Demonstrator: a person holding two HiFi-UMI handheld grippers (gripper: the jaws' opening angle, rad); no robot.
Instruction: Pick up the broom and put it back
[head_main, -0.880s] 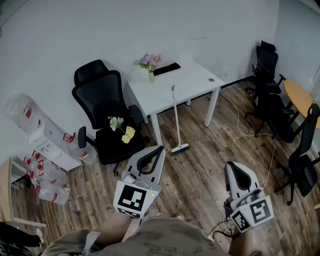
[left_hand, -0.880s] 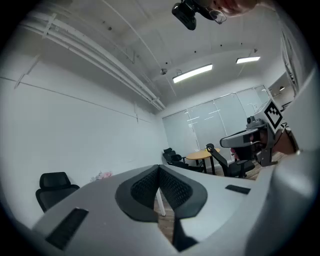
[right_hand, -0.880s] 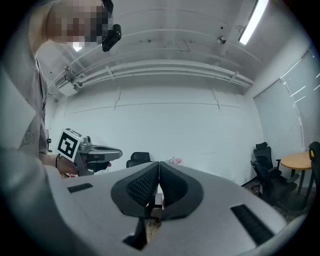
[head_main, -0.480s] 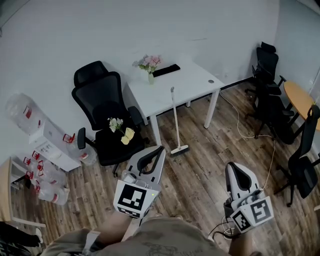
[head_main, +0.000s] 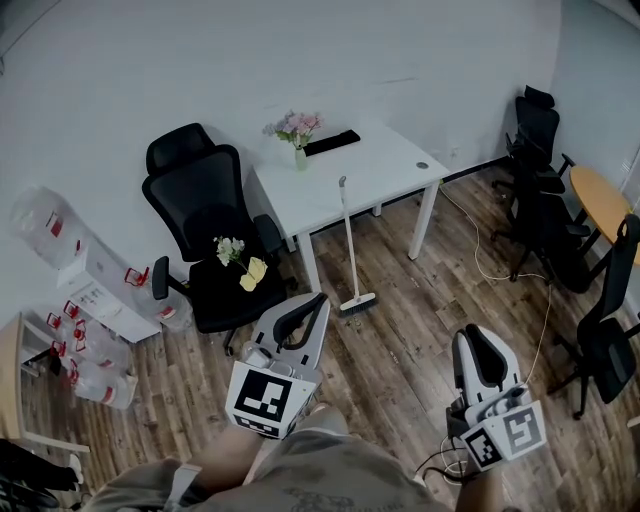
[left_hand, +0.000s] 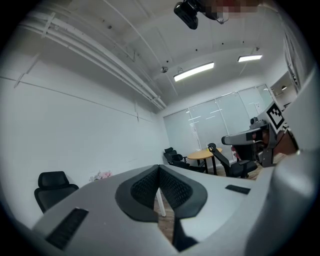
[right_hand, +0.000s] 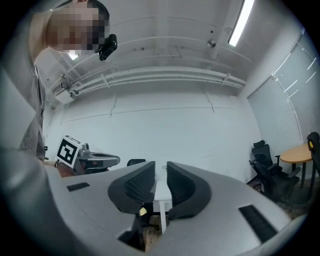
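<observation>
Both hands hold level. The white-shelled left gripper (head_main: 318, 300) has its ribbed black jaws pressed together; the matching right gripper (head_main: 478, 333) is all but closed and empty. Ahead, the slim white-handled broom (head_main: 350, 245) leans against the white counter (head_main: 385, 165), its head on the wood-plank floor (head_main: 400, 330).

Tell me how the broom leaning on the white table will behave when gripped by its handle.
The broom looks light and stiff: thin straight handle, small head. Gripped high, it probably swings head-down. Only propped against the white table, it may topple if nudged.

The round table (head_main: 598, 198) (far right) is cut off by the edge.
</observation>
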